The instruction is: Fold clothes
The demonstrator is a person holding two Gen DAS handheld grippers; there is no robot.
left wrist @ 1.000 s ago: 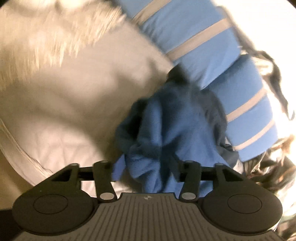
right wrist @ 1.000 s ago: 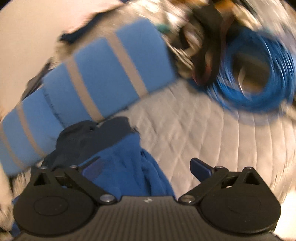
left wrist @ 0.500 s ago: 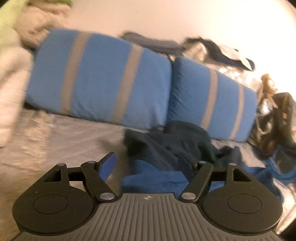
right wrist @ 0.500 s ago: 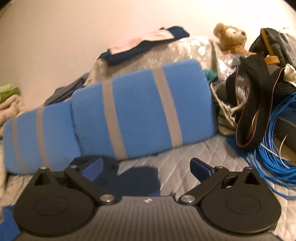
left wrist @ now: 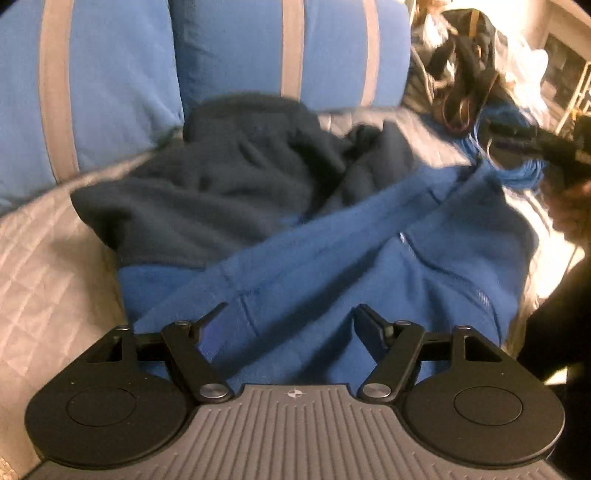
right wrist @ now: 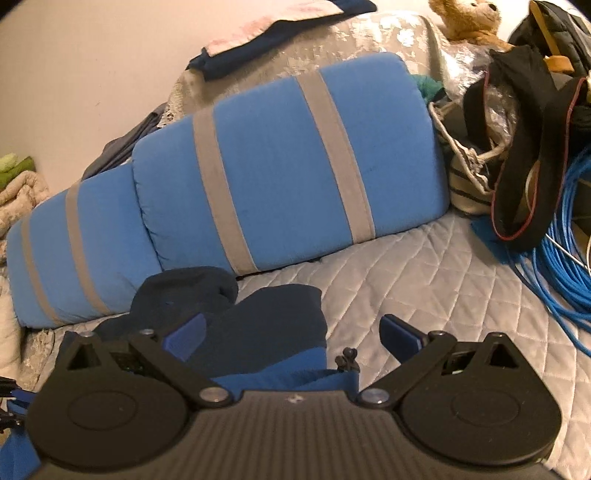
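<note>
Your left gripper: jaws spread wide, empty, hovering over crumpled two-tone blue fleece garment. Your right gripper: jaws wide apart, gripping nothing, above garment's navy section.

My right gripper hangs with its fingers spread wide over a blue-and-navy fleece garment lying rumpled on a grey quilted bedspread. Just behind the fleece, two blue cushions with grey stripes lean side by side. A teddy bear sits at top right, above dark bags and a coil of blue cable.
</note>
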